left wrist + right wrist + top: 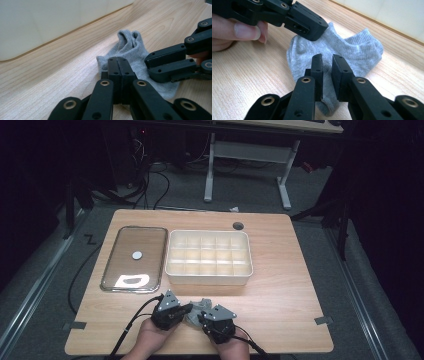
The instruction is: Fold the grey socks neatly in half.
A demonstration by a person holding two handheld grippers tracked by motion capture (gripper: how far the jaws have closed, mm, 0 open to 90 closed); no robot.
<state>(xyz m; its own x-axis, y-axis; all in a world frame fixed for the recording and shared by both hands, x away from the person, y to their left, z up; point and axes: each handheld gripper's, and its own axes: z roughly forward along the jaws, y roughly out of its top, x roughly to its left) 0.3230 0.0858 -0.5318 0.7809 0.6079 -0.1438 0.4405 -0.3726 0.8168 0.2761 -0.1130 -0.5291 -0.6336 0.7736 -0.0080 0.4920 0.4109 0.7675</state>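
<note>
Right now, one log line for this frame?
left gripper: shut, on sock | right gripper: slightly open over sock | box: empty | tray: beside box

Sock [198,309] between both tools, before box [208,276]; tray [109,270] left of box.

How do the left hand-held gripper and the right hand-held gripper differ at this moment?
The left hand-held gripper has its jaws pressed fully together, while the right hand-held gripper shows a narrow gap between its jaws. The left one's tip lies on the edge of the grey sock; whether it pinches fabric I cannot tell. The right one pinches nothing, with the sock seen through the gap. Both are black and meet over the same sock on the wooden table.
</note>
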